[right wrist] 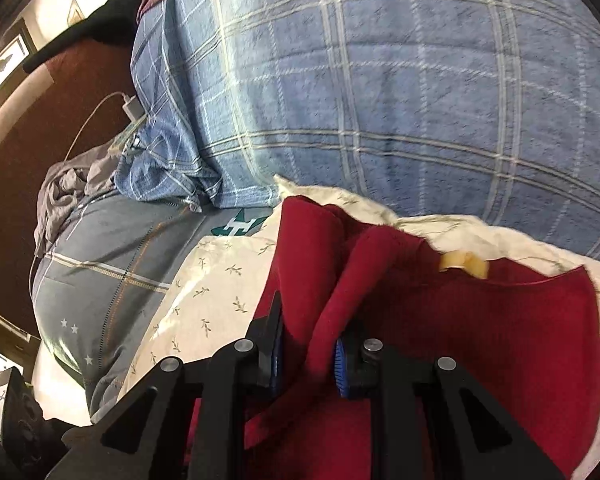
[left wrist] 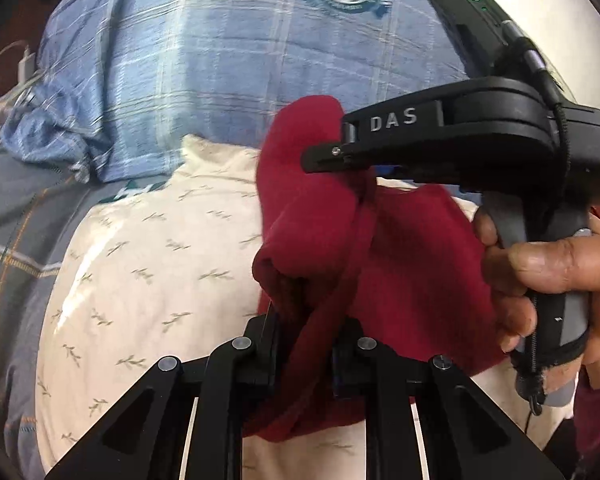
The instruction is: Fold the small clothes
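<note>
A dark red garment [left wrist: 412, 264] lies bunched on a cream leaf-print pillow [left wrist: 148, 264]. My left gripper [left wrist: 306, 344] is shut on a fold of the red garment, which rises between its fingers. My right gripper [left wrist: 324, 156], seen from the side in the left wrist view, pinches another part of the same garment higher up. In the right wrist view the right gripper [right wrist: 308, 356] is shut on a raised ridge of the red garment [right wrist: 480, 340]. A pale yellow tag [right wrist: 464, 266] sits at the garment's far edge.
A blue plaid blanket [right wrist: 380, 100] rises behind the pillow [right wrist: 220, 280]. A grey-blue bedsheet [right wrist: 100, 280] lies to the left, with a white charger and cable [right wrist: 134, 110] on the dark red floor. A person's hand [left wrist: 560, 272] holds the right gripper's handle.
</note>
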Available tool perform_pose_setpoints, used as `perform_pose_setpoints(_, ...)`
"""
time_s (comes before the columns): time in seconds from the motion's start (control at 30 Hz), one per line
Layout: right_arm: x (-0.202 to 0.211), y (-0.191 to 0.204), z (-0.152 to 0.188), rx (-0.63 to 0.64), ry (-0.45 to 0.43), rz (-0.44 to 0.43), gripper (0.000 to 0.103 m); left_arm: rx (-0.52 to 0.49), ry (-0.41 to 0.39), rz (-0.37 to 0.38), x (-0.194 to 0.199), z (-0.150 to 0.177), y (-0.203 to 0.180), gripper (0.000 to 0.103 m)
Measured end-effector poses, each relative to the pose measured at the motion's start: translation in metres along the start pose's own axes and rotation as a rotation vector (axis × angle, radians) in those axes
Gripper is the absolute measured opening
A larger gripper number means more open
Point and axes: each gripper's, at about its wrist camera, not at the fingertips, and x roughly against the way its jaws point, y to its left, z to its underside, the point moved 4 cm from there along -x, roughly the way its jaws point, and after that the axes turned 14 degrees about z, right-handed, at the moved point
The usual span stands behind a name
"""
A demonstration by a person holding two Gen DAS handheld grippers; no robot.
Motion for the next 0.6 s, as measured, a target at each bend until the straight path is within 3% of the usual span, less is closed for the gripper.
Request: perform_pose_setpoints(0.6,0.051,-0.132,0.018,-0.109,-0.038,0.123,0.017,-0.111,0.101,0.165,-0.037,-0.007,-0.116,0.015)
